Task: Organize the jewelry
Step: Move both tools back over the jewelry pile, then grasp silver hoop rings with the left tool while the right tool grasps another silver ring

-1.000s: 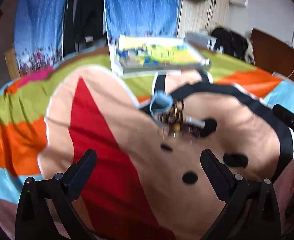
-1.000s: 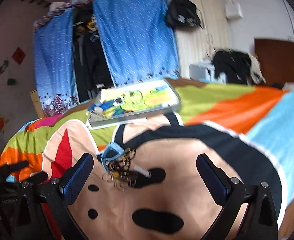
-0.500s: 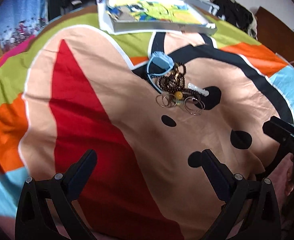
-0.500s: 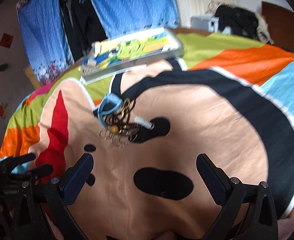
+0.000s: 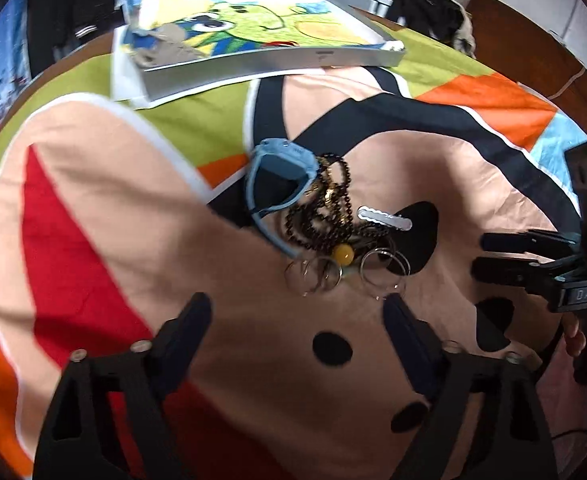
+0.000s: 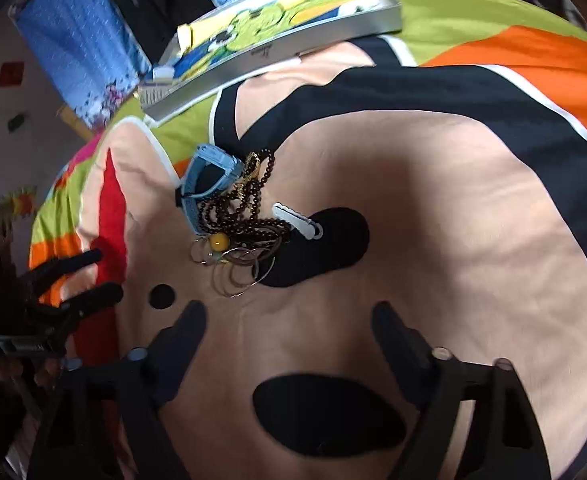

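Nothing sorted yet, by the look of it: all the jewelry sat in one tangled heap on the bedspread [image 5: 105,184], none of it in the tray [image 5: 277,62]. Whole job left.

Left gripper [image 5: 297,312]: jaws had just been closing in some, nothing between them, fingers apart. Right gripper [image 6: 289,320]: same, partly narrowed, empty.

Nearest ahead of the left jaws, just past the tips, lay the thin metal rings [image 5: 381,272], by the right-hand finger. Touching them, the yellow bead [image 5: 343,254], then the dark bead necklace [image 5: 325,208] piled up, the silver hair clip [image 5: 385,218] beside it. Farther on, the blue watch [image 5: 281,176] lay partly under the beads. From the right jaws the heap lay ahead and toward the left finger. Farthest, the tray, well apart from the heap.
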